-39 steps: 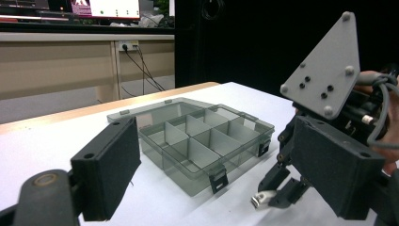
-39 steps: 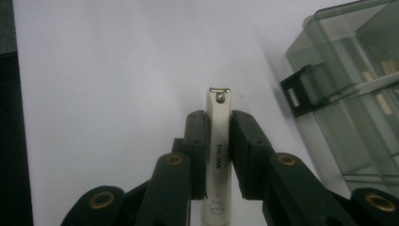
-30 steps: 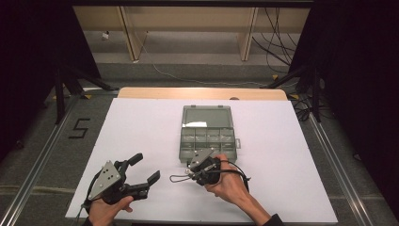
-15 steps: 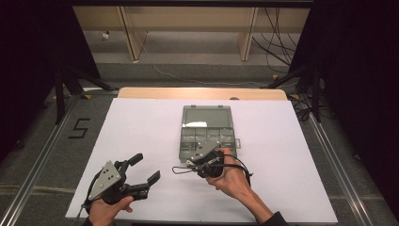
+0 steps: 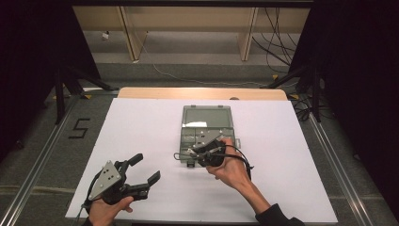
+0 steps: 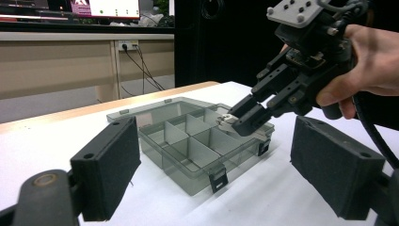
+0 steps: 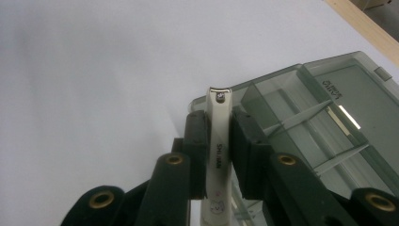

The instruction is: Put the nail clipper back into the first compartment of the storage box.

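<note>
A smoke-grey compartment box (image 5: 207,123) lies open at the table's middle, lid flat behind it. My right gripper (image 5: 194,151) hangs over the box's near-left corner, shut on a white and silver nail clipper (image 7: 219,141). The clipper stands lengthwise between the pads, its metal tip past them above the box's (image 7: 329,117) edge. In the left gripper view the clipper's tip (image 6: 226,120) hovers over the box's (image 6: 188,141) front compartments, held by the right gripper (image 6: 249,117). My left gripper (image 5: 146,168) rests at the front left, open with nothing between its pads (image 6: 106,174).
A white sheet (image 5: 141,127) covers the table, with a wooden edge (image 5: 202,92) at the far side. Metal rails (image 5: 42,160) run along both sides on the floor. Cables and a stand's legs lie beyond the table.
My right gripper has carried the nail clipper away from the person and slightly right, up to the box's near edge. The left gripper has stayed put.
</note>
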Demonstrator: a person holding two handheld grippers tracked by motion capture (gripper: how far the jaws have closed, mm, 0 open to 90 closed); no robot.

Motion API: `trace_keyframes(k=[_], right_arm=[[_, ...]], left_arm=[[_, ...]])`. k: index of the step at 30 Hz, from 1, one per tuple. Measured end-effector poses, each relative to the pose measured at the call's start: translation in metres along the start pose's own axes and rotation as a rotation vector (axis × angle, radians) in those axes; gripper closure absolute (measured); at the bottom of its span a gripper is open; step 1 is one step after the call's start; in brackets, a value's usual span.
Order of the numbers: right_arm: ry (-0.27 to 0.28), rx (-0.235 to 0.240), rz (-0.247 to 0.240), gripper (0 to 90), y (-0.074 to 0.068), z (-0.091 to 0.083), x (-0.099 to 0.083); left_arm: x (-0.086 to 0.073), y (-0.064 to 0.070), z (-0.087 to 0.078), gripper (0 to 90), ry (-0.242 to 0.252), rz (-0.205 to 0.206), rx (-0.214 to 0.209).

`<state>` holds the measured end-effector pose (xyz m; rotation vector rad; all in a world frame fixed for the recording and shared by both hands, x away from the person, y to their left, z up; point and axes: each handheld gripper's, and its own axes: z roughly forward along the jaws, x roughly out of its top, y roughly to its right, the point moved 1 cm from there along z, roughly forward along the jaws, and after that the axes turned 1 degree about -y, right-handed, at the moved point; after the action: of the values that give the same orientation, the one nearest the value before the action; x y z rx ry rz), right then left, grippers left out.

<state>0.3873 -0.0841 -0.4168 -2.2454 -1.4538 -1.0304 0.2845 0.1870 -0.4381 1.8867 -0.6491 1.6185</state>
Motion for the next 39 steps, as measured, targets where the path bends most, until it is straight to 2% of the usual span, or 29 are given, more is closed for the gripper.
trace_keyframes(k=[7, 8, 9, 11, 12, 18, 19, 22, 23, 29, 39], right_arm=[[0.021, -0.033, 0.02, 76.8, 0.011, 0.003, 0.006], [0.016, -0.022, 0.026, 76.9, 0.012, 0.003, 0.007], [0.022, -0.036, 0.026, 76.8, 0.013, 0.004, 0.008], [0.017, -0.032, 0.027, 76.9, 0.016, 0.005, 0.01], [0.023, -0.047, 0.027, 76.9, 0.017, 0.008, 0.011], [0.03, -0.059, 0.054, 76.9, 0.024, 0.016, 0.015], [0.018, -0.05, 0.061, 76.9, 0.025, 0.016, 0.016], [0.031, -0.071, 0.067, 76.9, 0.029, 0.022, 0.017], [0.023, -0.061, 0.069, 76.9, 0.031, 0.023, 0.018], [0.042, -0.084, 0.095, 76.9, 0.038, 0.03, 0.024], [0.044, -0.09, 0.124, 76.9, 0.045, 0.045, 0.032]], left_arm=[[0.0, 0.0, 0.0, 15.6, 0.0, -0.002, 0.001], [0.0, 0.0, 0.0, 15.6, 0.0, -0.002, 0.002], [0.0, 0.0, 0.0, 15.6, 0.0, -0.002, 0.002], [0.0, 0.0, 0.0, 15.6, 0.001, 0.0, 0.002], [0.0, 0.0, 0.0, 15.6, 0.001, 0.001, 0.002], [0.0, -0.001, 0.0, 15.6, 0.001, 0.005, 0.005], [0.0, 0.0, 0.0, 15.5, 0.001, 0.007, 0.005], [-0.001, 0.0, 0.0, 15.5, 0.001, 0.005, 0.003], [0.0, 0.0, 0.0, 15.5, 0.002, 0.004, 0.002], [0.0, 0.0, -0.001, 15.5, -0.001, 0.006, 0.005], [-0.001, 0.0, -0.001, 15.5, 0.0, 0.006, 0.002]])
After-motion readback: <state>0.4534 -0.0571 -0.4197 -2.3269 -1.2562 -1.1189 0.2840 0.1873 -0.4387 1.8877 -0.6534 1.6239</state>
